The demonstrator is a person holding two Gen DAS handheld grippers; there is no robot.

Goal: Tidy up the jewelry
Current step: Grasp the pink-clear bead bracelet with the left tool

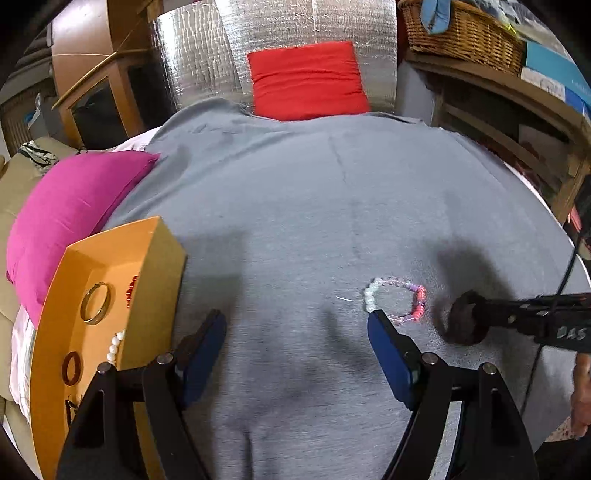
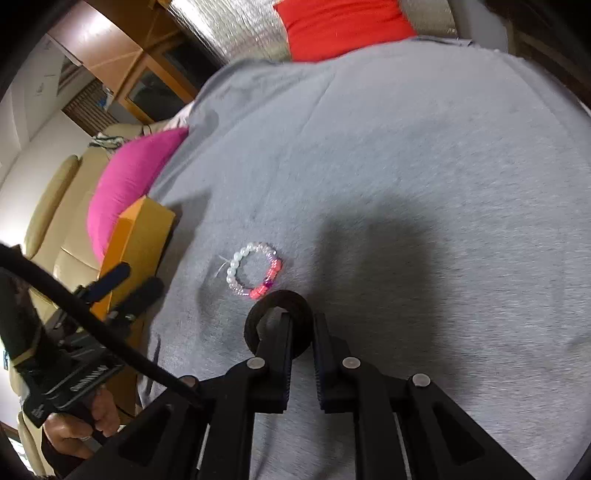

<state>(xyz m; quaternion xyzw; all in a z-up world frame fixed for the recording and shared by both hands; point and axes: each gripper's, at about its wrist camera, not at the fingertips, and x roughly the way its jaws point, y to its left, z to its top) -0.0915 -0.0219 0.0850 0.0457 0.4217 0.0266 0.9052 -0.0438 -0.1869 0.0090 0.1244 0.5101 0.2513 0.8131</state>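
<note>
A beaded bracelet (image 1: 397,301) of white, clear and pink beads lies on the grey cloth (image 1: 314,206); it also shows in the right wrist view (image 2: 255,271). My right gripper (image 2: 303,325) is shut on a black ring-shaped bangle (image 2: 277,299), held just right of the bracelet; the bangle shows in the left wrist view (image 1: 467,319). My left gripper (image 1: 295,325) is open and empty, its right finger (image 1: 391,354) touching the bracelet's near edge. An orange box (image 1: 155,295) at the left holds a gold bangle (image 1: 96,302), a brown ring (image 1: 72,367), pearls and red beads.
A magenta cushion (image 1: 70,214) lies behind the box, a red cushion (image 1: 308,81) at the far edge. A wicker basket (image 1: 458,33) sits on wooden shelves at the right. A beige sofa (image 2: 59,206) stands left.
</note>
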